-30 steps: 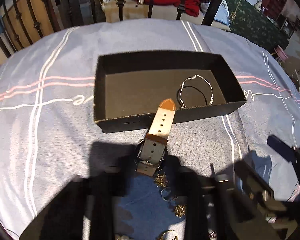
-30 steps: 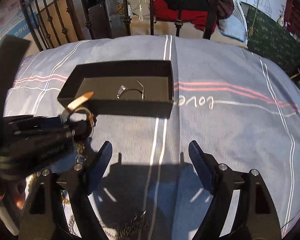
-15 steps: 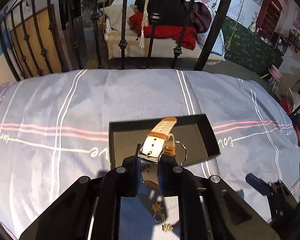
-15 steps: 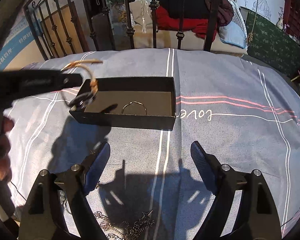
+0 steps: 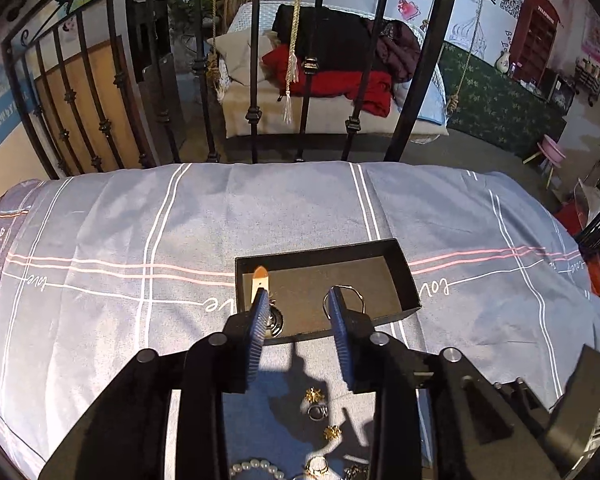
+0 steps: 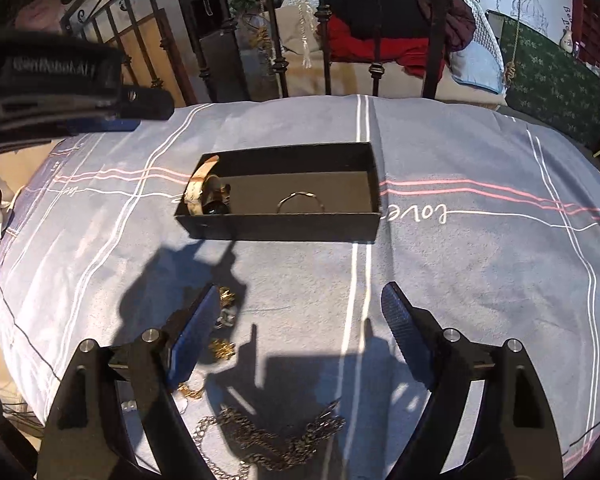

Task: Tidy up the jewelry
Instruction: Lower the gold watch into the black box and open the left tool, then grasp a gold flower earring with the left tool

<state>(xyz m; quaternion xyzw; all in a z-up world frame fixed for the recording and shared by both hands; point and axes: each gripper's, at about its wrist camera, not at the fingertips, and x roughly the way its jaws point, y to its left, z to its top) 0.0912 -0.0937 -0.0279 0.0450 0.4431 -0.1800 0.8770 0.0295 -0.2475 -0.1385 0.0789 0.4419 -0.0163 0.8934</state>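
While the left tool [image 5: 298, 308] hangs above the near edge of the black box [image 5: 408, 280], its jaws have just been opening and now stand partly apart with nothing between them. The watch [image 6: 204, 192] lies inside the box at its left end, pale strap leaning up against the left wall and the dark face down by the near wall; in the left wrist view the strap tip [image 5: 259, 276] shows just beyond the tool's left finger, and the face sits right beside that finger's tip, below it, clear of the pads. A thin silver bangle [image 6: 300, 202] rests on the box floor to the right of the watch, apart from it and nearer the box's middle.

The box sits on a bed covered with a blue-grey sheet [image 5: 120, 240] crossed by white and pink lines. On the sheet in front of the box, on the near side, lie 2 small gold flower-shaped pieces [image 5: 313, 395], a ring [image 5: 318, 412], a string of pearls [image 5: 256, 467] and a dark chain [image 6: 268, 436].

The right tool [image 6: 296, 304] hovers over bare sheet in front of the box, well apart from the watch, its jaws wide and empty. From its camera the left tool [image 6: 112, 120] shows at the upper left, above the box's left end.
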